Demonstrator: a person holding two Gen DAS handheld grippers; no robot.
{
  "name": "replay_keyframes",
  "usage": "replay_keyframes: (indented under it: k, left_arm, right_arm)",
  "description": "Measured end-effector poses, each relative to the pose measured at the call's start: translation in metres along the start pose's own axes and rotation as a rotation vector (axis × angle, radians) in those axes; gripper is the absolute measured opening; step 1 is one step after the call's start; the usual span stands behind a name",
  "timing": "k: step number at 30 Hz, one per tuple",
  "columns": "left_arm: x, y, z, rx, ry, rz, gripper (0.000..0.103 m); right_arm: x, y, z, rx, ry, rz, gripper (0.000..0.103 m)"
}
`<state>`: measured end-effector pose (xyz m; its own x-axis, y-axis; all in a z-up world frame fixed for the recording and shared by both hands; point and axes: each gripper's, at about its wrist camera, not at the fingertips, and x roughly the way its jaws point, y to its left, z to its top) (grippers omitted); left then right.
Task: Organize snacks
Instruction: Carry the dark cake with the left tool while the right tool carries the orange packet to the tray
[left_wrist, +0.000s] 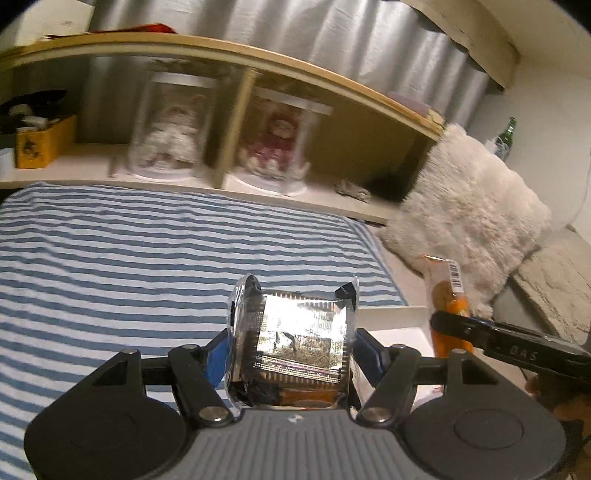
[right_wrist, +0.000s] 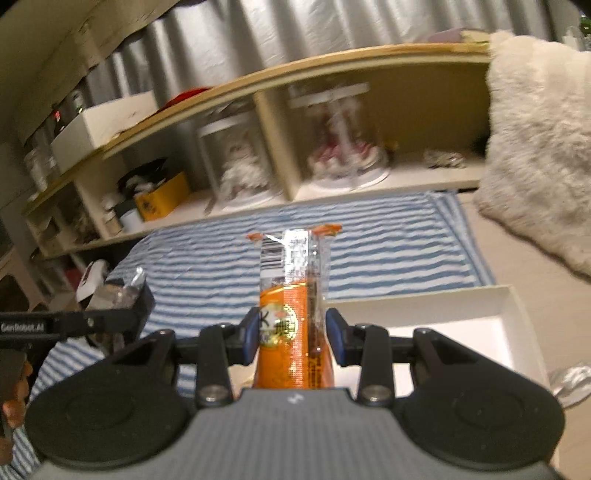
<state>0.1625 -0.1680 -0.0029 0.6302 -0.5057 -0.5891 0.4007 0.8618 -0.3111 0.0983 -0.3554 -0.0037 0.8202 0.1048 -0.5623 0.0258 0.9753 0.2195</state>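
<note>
My left gripper (left_wrist: 291, 350) is shut on a silver and black foil snack pack (left_wrist: 295, 339), held above the blue-and-white striped cloth (left_wrist: 129, 258). My right gripper (right_wrist: 291, 332) is shut on a tall orange snack packet (right_wrist: 291, 295) with a barcode at its clear top, standing upright between the blue pads. In the left wrist view the orange snack packet (left_wrist: 447, 302) and the right gripper's finger show at the right. In the right wrist view the foil snack pack (right_wrist: 114, 291) shows at the left, in the left gripper. A white box (right_wrist: 498, 325) lies low right, beside the cloth.
A wooden shelf (left_wrist: 229, 55) runs along the back, holding two dolls under clear domes (left_wrist: 173, 129) and a yellow box (left_wrist: 44, 144). A fluffy white cushion (left_wrist: 469, 206) leans at the right. A green bottle (left_wrist: 509, 133) stands far right. A person's hand (right_wrist: 14, 391) shows at the left edge.
</note>
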Motion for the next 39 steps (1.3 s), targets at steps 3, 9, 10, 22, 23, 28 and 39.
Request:
replay_keyframes:
  k: [3,9,10,22,23,28,39]
  left_arm:
    - [0.022,-0.018,-0.001,0.006,0.023,-0.024,0.07]
    - [0.07,-0.044,-0.009,-0.022,0.089,-0.086,0.07]
    - [0.079,-0.049,-0.012,-0.024,0.103,-0.095,0.07]
    - [0.149,-0.078,-0.036,-0.053,0.226,-0.154,0.07]
    - [0.152,-0.078,-0.037,-0.054,0.233,-0.152,0.07]
    - [0.167,-0.078,-0.044,-0.044,0.265,-0.132,0.07]
    - [0.183,-0.078,-0.035,0.018,0.239,-0.128,0.07]
  right_arm:
    - [0.004,-0.017,-0.001,0.006,-0.018,-0.03,0.043]
    - [0.018,-0.061,-0.01,0.02,-0.01,-0.114,0.043]
    - [0.019,-0.069,-0.013,0.025,-0.005,-0.13,0.043]
    - [0.055,-0.116,-0.034,0.041,0.062,-0.205,0.043]
    - [0.058,-0.117,-0.035,0.037,0.067,-0.203,0.043]
    - [0.07,-0.117,-0.036,0.033,0.122,-0.186,0.044]
    - [0.075,-0.125,-0.039,0.076,0.169,-0.248,0.045]
